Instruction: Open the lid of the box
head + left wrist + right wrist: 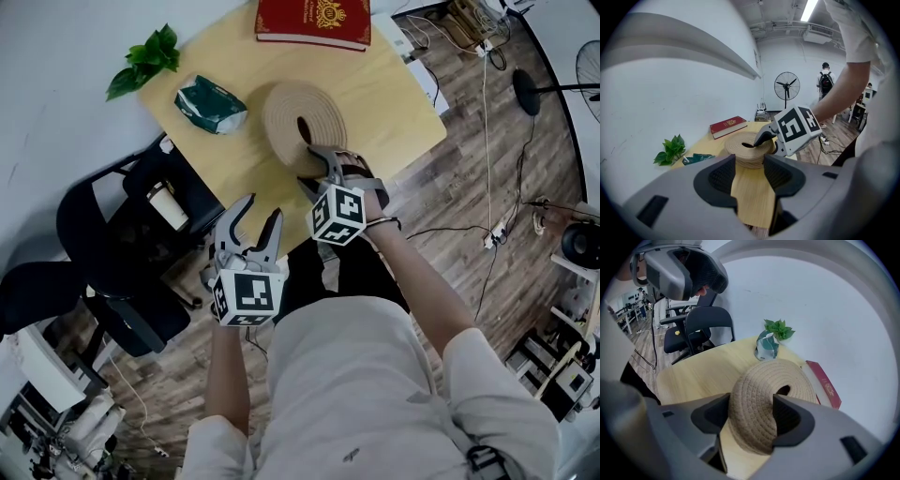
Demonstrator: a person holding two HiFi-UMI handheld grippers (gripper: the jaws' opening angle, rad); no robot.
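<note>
Our right gripper (316,169) is clenched on the near rim of the lid (764,380). Its jaws stand fairly wide, with the thick coiled weave filling the gap, and both pads meet the weave. One fingertip lies right beside the dark hole (305,129) in the lid's top. Our left gripper (261,211) is released: its jaws are apart with nothing in them. It hangs off the near edge of the table (394,103), well apart from the box, and only bare wood shows beyond its pads.

The woven box (749,161) sits towards the near side of the round wooden table, and its lid is still on, so we cannot see what is inside.

Beyond the box, a red book (313,21) lies at the far edge. A green packet (211,103) lies to the left, with a leafy sprig (145,61) further left at the rim. A lidded paper cup (167,204) stands by the black chair (122,244) below the table's left side; its contents are hidden too.
</note>
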